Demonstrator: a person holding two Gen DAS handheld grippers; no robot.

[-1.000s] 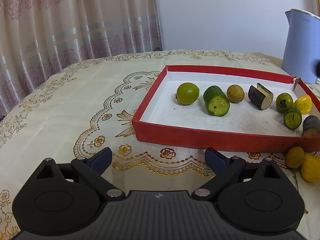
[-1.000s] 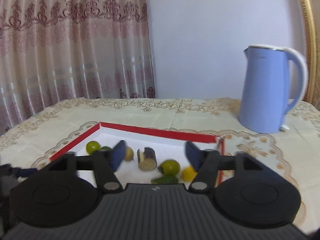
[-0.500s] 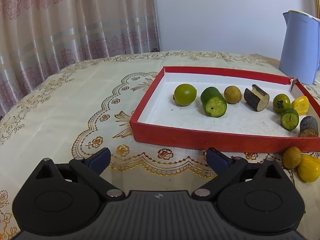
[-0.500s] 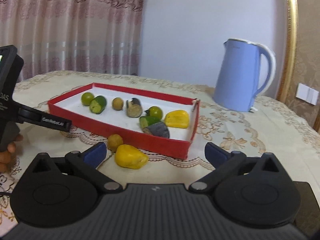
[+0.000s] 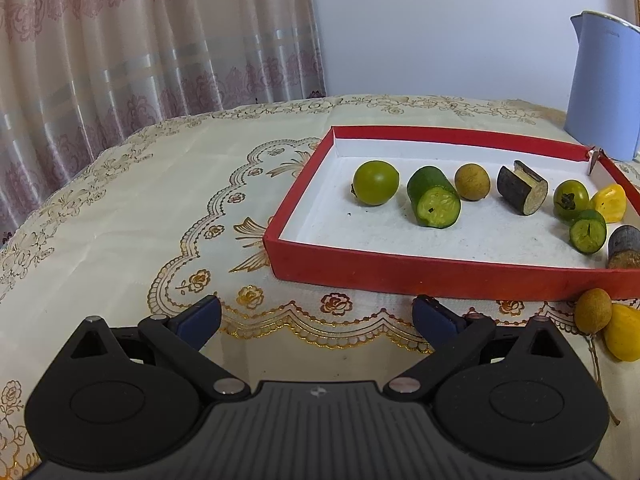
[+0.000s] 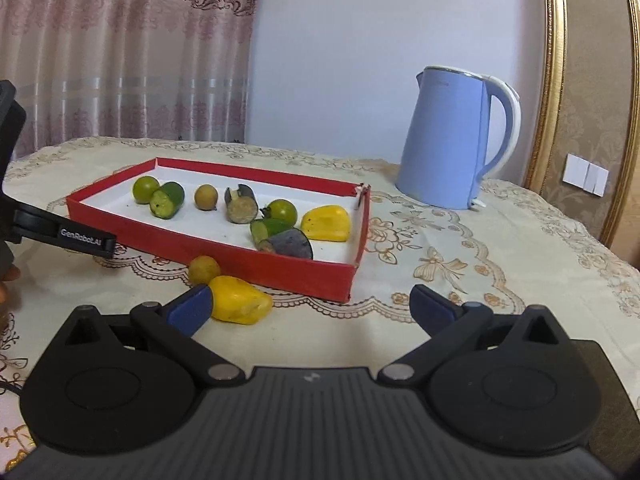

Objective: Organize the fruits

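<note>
Both pairs of jaws stand wide with nothing between them. The right gripper hangs low over the tablecloth; its left fingertip lies just in front of a yellow fruit, with a small brown fruit just beyond. Farther ahead, the red tray holds the other fruits. The left gripper faces the tray's near wall. A blue kettle stands beyond, to the right.

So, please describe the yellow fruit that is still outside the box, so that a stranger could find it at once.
Find the red box on the cream tablecloth, left of the blue kettle. Just outside its near wall lie two loose pieces, touching. The yellow fruit is the larger, lumpy, bright one; its neighbour, the small brown fruit, is round and dull.
</note>
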